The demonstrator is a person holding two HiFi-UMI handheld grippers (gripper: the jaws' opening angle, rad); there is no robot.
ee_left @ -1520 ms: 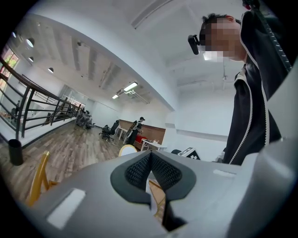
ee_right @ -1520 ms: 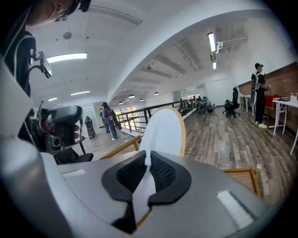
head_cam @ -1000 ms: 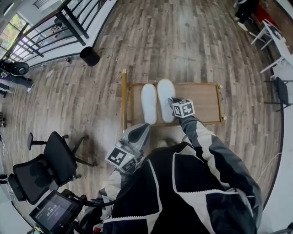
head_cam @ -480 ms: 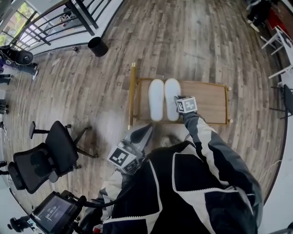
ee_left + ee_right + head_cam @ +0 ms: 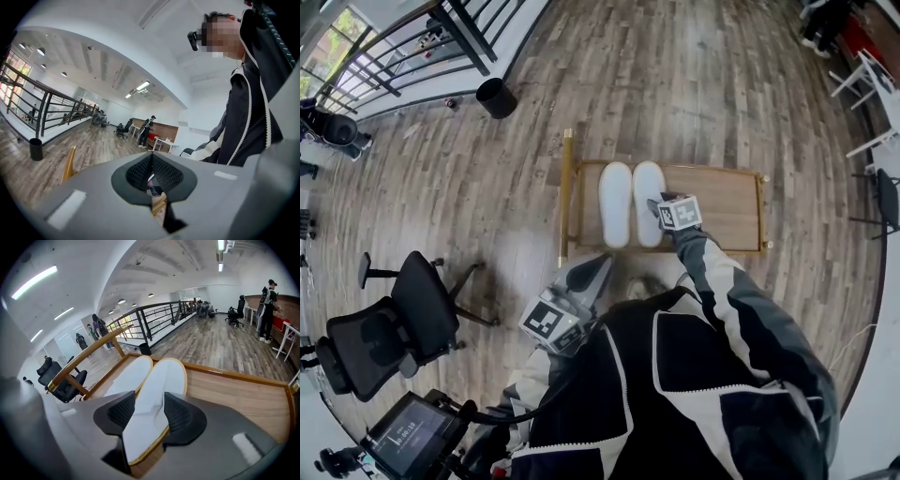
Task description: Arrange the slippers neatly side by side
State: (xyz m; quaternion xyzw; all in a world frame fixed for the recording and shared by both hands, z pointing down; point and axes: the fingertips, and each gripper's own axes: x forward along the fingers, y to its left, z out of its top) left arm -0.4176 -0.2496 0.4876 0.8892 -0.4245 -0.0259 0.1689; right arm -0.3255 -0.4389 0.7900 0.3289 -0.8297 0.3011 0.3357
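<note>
Grey and idle, my left gripper (image 5: pixel 151 176) hangs short of the bench's (image 5: pixel 722 211) near edge, with its jaws pressed together on nothing. I judge it is kept back there because this last placing is a one-handed job.

Both slippers lie on the left end of the bench, toes pointing to its far edge. The left slipper (image 5: pixel 615 203) comes first, then the right slipper (image 5: pixel 648 199) close alongside, heels about level. To my eye the pair already sits as asked. Both are flat, white and round-toed, with a thin tan edge round the sole.

My right gripper (image 5: pixel 149 416) hovers over the bench's near edge, angled down, with the right slipper's heel between its jaws. The jaws have just been opening and stand clear of the heel on both sides. I read that as a release, the slipper lying flat on the wood.
</note>
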